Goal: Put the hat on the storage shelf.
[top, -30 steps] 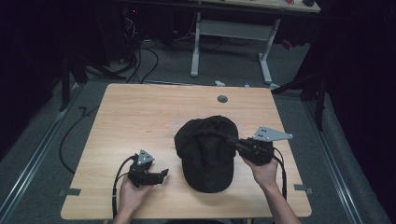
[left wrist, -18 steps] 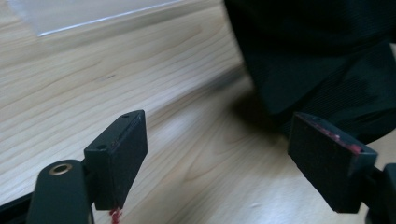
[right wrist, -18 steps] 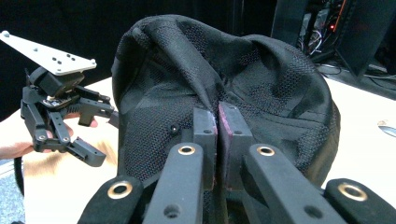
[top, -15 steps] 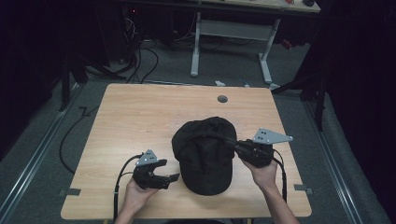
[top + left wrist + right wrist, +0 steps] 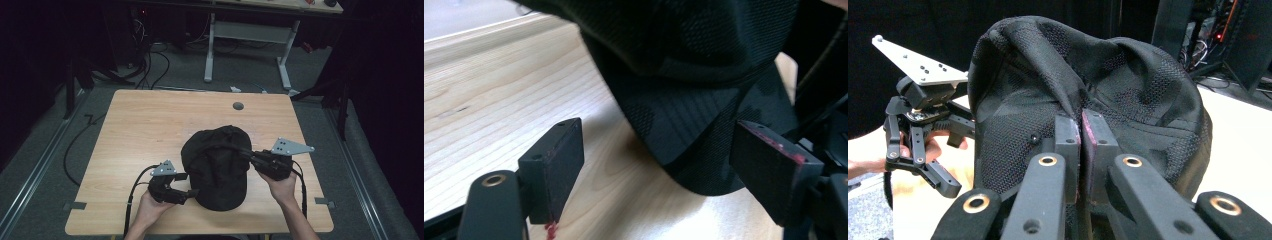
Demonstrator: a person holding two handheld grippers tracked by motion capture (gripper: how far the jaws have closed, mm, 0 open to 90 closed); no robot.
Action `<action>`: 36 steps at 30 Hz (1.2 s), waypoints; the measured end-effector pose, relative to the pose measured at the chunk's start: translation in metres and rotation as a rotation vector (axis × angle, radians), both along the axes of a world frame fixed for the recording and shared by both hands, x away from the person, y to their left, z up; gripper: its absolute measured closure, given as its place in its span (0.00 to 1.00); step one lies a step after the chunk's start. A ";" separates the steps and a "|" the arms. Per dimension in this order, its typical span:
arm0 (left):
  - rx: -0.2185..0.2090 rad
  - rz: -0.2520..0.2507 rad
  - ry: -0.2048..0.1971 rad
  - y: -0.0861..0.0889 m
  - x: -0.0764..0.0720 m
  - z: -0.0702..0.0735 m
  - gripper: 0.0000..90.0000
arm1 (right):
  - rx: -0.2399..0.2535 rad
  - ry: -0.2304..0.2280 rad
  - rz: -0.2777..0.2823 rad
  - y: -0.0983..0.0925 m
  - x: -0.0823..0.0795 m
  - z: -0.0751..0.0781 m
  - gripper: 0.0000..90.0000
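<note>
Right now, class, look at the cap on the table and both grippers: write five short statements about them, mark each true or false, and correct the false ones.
1. The right gripper is pinched shut on the black cap. True.
2. The left gripper is shut on the cap's brim. False: its jaws stand wide apart, with the brim's edge reaching in between them, and neither pad is seen pressing on it.
3. The cap rests on a wooden table. True.
4. The cap is bright red. False: it is black mesh fabric.
5. In the high view, the left gripper is at the table's far edge. False: it is near the front edge, beside the cap's brim.
</note>
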State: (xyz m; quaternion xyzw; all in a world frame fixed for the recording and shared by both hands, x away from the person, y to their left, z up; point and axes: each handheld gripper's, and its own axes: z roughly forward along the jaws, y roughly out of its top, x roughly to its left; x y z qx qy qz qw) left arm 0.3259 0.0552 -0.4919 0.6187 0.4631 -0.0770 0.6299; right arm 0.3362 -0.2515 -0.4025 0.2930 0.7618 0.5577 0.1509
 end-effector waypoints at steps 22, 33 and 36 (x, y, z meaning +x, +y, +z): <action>-0.041 -0.101 0.005 -0.007 -0.003 0.012 0.42 | 0.000 -0.044 0.046 0.005 0.003 -0.003 0.97; -0.072 -0.139 0.014 -0.002 -0.006 0.016 0.61 | -0.007 -0.076 0.034 0.004 0.011 -0.008 0.96; -0.068 -0.157 0.011 -0.001 -0.007 0.017 0.70 | -0.024 -0.091 0.024 0.006 0.012 -0.007 0.96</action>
